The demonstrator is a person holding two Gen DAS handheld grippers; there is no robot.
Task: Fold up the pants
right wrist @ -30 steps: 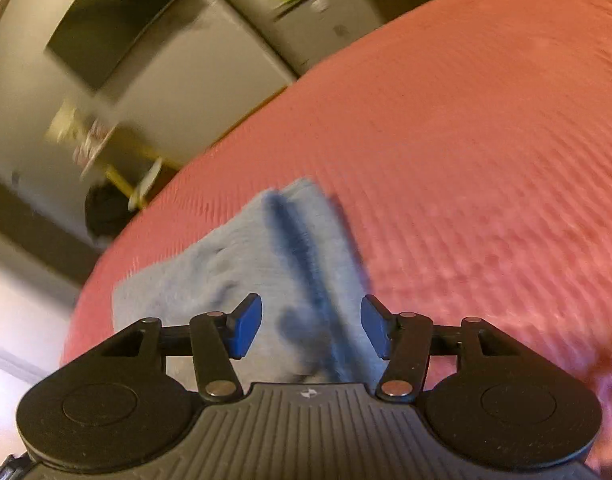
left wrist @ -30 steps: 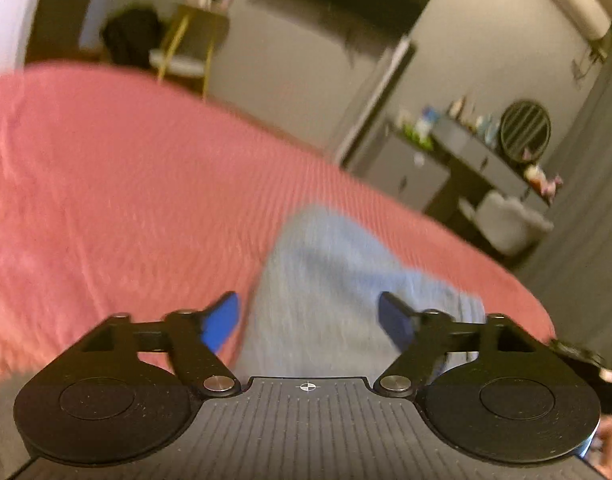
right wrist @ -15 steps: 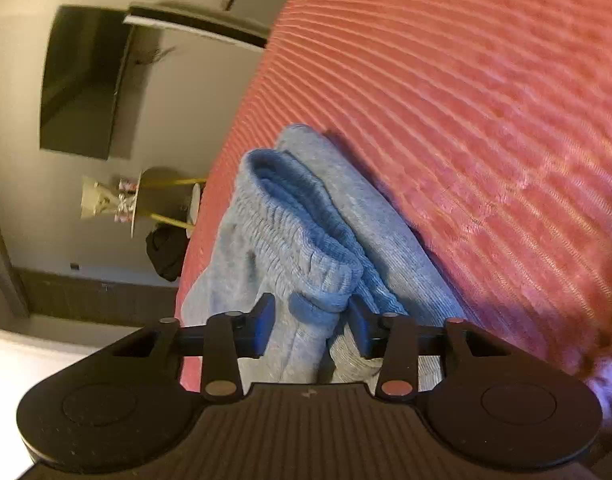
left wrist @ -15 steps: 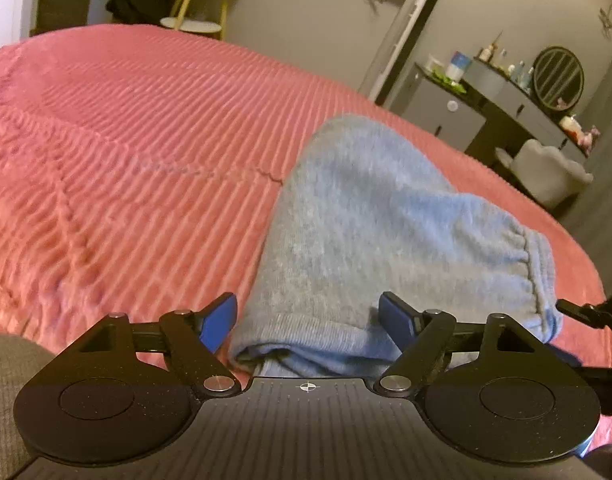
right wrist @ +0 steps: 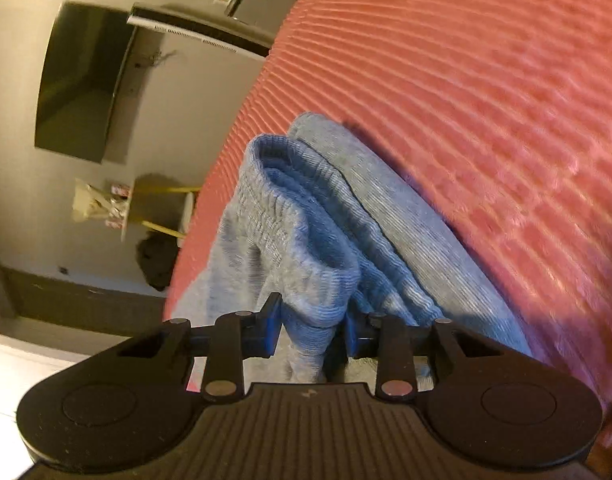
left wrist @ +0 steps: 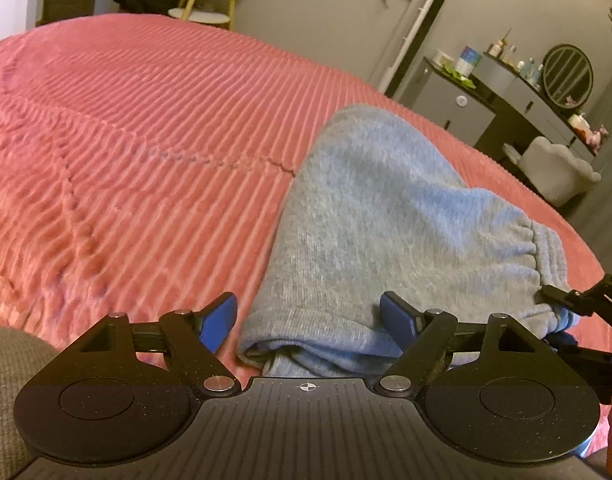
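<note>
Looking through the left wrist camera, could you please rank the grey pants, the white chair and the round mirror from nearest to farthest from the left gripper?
1. Grey pants: between the open fingers of the left gripper, on the bed.
2. White chair: right, beyond the bed's edge.
3. Round mirror: upper right, on the dresser behind the chair.

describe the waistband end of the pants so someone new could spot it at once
Start at the pink ribbed bedspread; the only garment on it is the grey-blue pants. At their near end, the waistband is the gathered, ribbed band standing up between the closing jaws of the right gripper, unlike the smooth knit beside it.
</note>
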